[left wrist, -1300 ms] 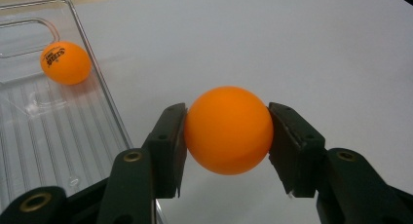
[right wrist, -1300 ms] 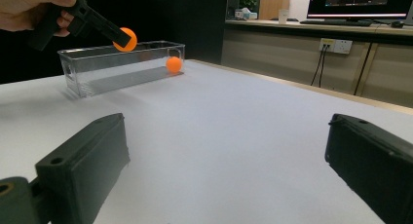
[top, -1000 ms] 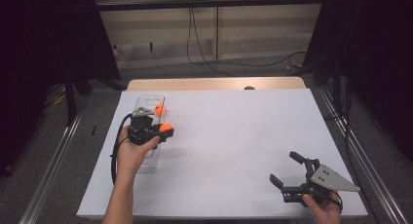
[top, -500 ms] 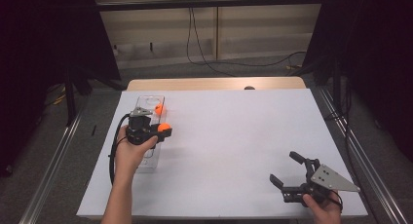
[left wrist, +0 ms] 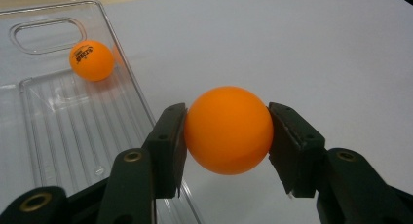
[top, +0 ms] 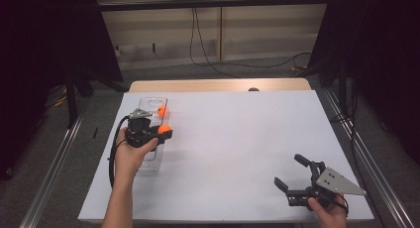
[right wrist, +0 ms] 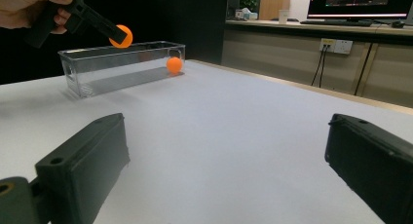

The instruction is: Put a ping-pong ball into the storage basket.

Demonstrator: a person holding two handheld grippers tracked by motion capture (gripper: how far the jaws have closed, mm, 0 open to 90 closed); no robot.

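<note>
An orange ball (left wrist: 228,129) is clamped between the black pads of my left gripper (top: 163,132), which is shut on it and held above the right rim of a clear plastic box (top: 148,161). In the right gripper view the held ball (right wrist: 121,35) hangs just over the clear box (right wrist: 97,70). A second orange ball (left wrist: 91,60) lies inside the box near its far end, also visible as the second ball (top: 162,111) and the second ball (right wrist: 174,65). My right gripper (top: 292,174) rests low at the table's near right corner, open, with nothing between its jaws.
The white table top (top: 247,139) stretches between the two hands. A wooden strip (top: 218,85) borders its far edge. Metal rails (top: 54,163) run along both sides, and cables (top: 208,49) hang on the wall behind.
</note>
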